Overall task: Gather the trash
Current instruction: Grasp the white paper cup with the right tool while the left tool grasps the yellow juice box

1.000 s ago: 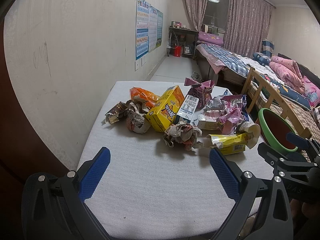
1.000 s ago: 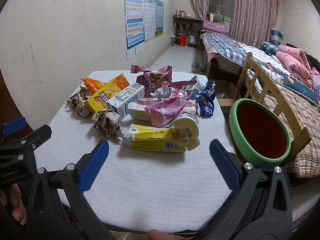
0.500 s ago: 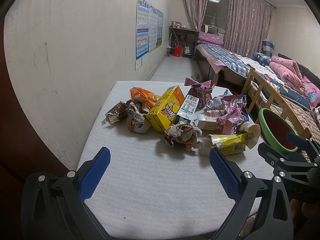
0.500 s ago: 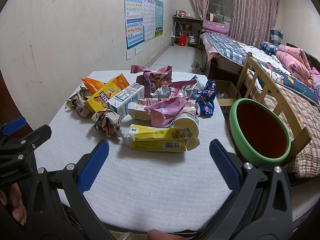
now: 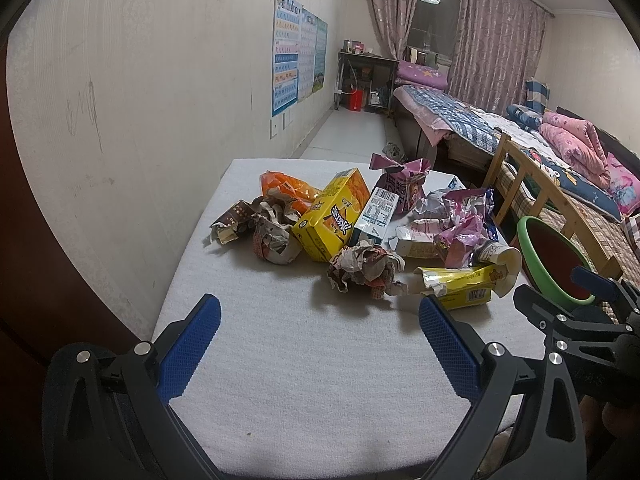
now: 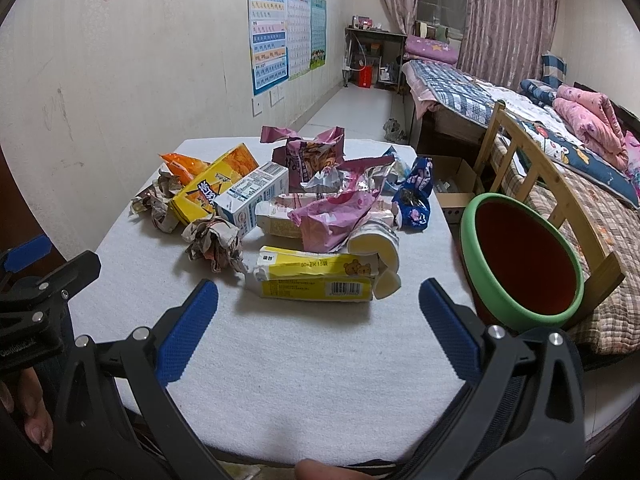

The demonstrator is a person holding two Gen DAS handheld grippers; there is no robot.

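A pile of trash lies on the white table (image 5: 280, 360): a crumpled paper ball (image 5: 366, 268), a yellow box (image 5: 332, 216), a flat yellow carton (image 6: 316, 276), a white-blue milk carton (image 6: 252, 196), pink wrappers (image 6: 332, 216), a paper cup (image 6: 376, 244) and an orange bag (image 5: 280, 186). My left gripper (image 5: 316, 344) is open and empty, short of the paper ball. My right gripper (image 6: 318, 330) is open and empty, just short of the flat yellow carton. A green-rimmed bin (image 6: 520, 264) stands at the table's right edge.
A wall (image 5: 120, 100) runs along the table's left side. A wooden bed frame (image 6: 532, 176) and beds stand to the right behind the bin. A cardboard box (image 6: 452, 184) sits on the floor past the table. The near half of the table holds only the grippers.
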